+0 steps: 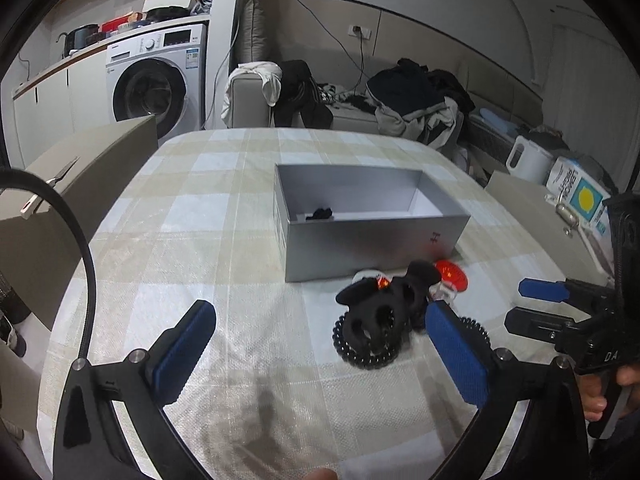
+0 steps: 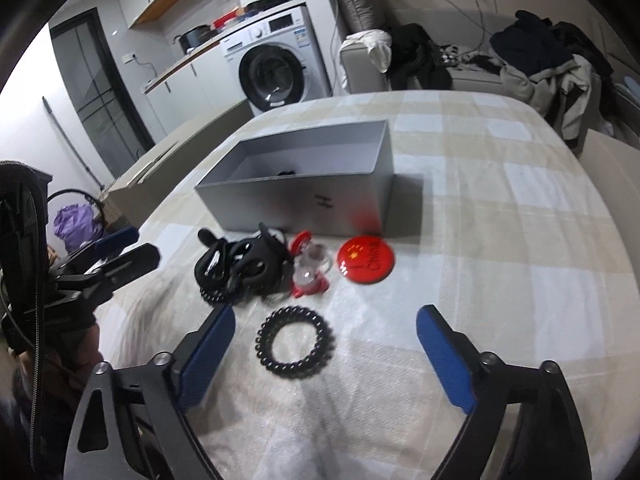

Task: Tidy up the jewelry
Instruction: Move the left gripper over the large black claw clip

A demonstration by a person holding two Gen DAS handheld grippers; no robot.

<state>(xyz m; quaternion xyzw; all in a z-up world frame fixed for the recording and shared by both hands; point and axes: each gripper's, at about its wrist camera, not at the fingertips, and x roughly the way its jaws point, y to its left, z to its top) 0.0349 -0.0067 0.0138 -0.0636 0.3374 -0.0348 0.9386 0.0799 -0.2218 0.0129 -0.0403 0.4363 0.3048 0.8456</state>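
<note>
On a bench (image 2: 500,208) draped in checked cloth, a grey open cardboard box (image 2: 304,204) is waiting while the right hand-held gripper (image 2: 325,334), spread wide and empty, is hovering around a black coiled hair tie (image 2: 295,345), likely needing to close next.

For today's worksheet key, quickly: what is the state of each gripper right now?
Left gripper: open, holding nothing.
Right gripper: open, holding nothing; the black beaded bracelet lies on the cloth between its fingers, untouched.
</note>
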